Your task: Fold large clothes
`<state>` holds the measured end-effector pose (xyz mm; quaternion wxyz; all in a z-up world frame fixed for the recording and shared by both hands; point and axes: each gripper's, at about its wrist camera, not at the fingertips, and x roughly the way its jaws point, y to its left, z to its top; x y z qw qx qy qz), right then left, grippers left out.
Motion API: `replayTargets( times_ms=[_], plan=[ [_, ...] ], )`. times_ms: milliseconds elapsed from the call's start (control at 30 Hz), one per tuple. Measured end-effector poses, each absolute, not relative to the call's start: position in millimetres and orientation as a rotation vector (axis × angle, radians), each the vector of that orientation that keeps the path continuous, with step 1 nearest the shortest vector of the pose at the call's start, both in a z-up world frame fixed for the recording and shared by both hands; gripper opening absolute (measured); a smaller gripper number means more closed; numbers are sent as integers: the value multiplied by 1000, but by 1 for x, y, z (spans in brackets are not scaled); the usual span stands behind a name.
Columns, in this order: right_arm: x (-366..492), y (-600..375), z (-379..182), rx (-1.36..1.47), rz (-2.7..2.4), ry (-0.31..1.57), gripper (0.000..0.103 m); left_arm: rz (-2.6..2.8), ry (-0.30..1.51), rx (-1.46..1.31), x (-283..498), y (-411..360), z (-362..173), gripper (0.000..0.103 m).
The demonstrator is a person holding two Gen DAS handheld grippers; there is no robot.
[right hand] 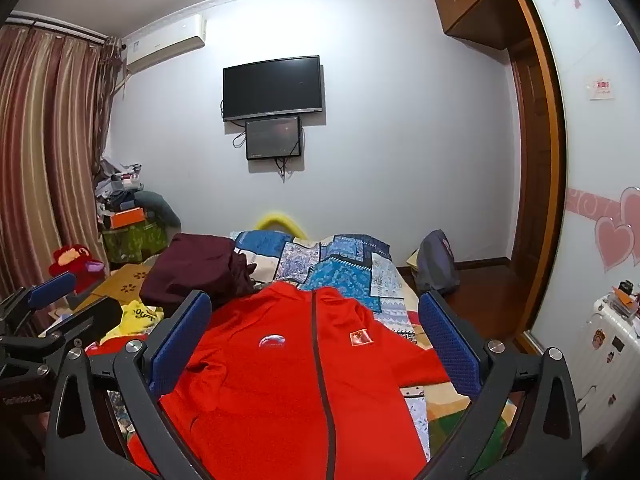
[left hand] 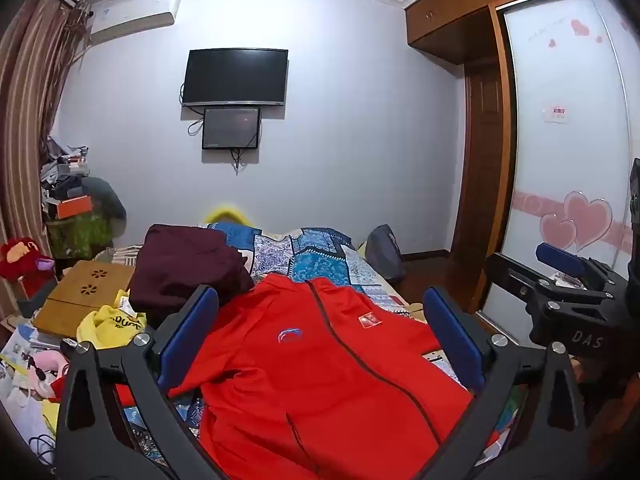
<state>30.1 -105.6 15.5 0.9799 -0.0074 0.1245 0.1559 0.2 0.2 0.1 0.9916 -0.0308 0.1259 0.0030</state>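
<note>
A red zip-up jacket (left hand: 320, 372) (right hand: 288, 368) lies spread front-up on the patterned bed cover (left hand: 316, 260) (right hand: 340, 264), collar toward the far wall. My left gripper (left hand: 320, 320) hovers above the jacket's lower part, open wide with nothing between its blue pads (left hand: 188, 340). My right gripper (right hand: 316, 324) hangs over the same jacket, also open and holding nothing. In the left wrist view the right gripper (left hand: 560, 276) shows at the right edge. In the right wrist view the left gripper (right hand: 52, 300) shows at the left edge.
A folded maroon garment (left hand: 184, 264) (right hand: 200, 268) sits on the bed beyond the jacket's left shoulder. A yellow garment (left hand: 112, 324) (right hand: 140, 316), a wooden lap tray (left hand: 84, 292) and clutter lie left. A wardrobe (left hand: 560, 160) and a white suitcase (right hand: 600, 360) stand right.
</note>
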Motion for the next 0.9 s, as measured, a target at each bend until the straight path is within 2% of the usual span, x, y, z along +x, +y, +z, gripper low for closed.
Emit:
replayTargets(
  times_ms=[900],
  plan=[
    [34, -101, 10, -15, 319, 266, 103, 20, 262, -67, 4, 9, -14, 103]
  ],
)
